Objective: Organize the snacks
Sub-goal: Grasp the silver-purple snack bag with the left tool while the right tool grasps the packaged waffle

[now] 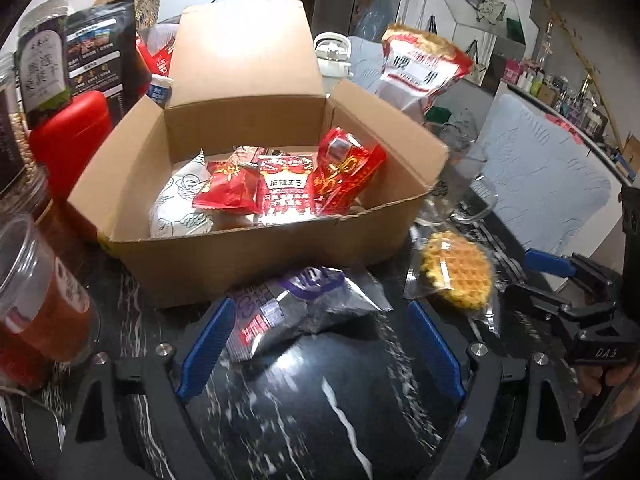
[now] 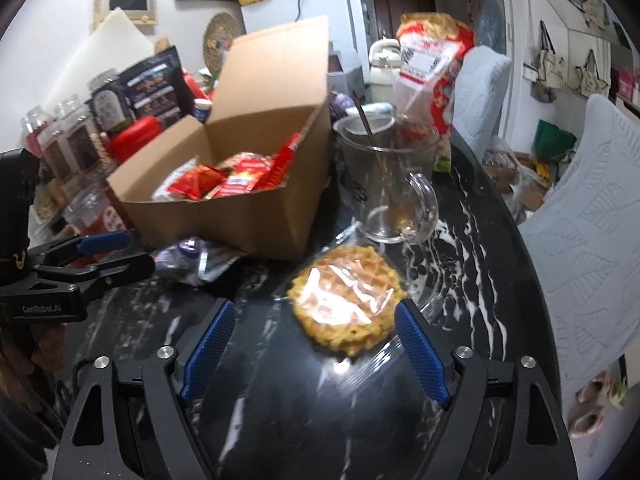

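Here both sets of jaws stand open above the dark tabletop (image 2: 304, 400); the left gripper (image 1: 320, 344) straddles the silver packet (image 1: 292, 312), the right gripper (image 2: 316, 344) the wrapped waffle (image 2: 348, 304); beyond both waits the cardboard box (image 1: 248, 248) of snacks.

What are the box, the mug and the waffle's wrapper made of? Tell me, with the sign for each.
Box: looks like plain brown corrugated cardboard, matte, with creased flaps and a rough cut front edge.
Mug: seemingly clear glass, glossy; the spoon inside and the tabletop behind show through it.
Waffle's wrapper: probably thin clear plastic film, shiny and crinkled, with glare over the waffle's grid.
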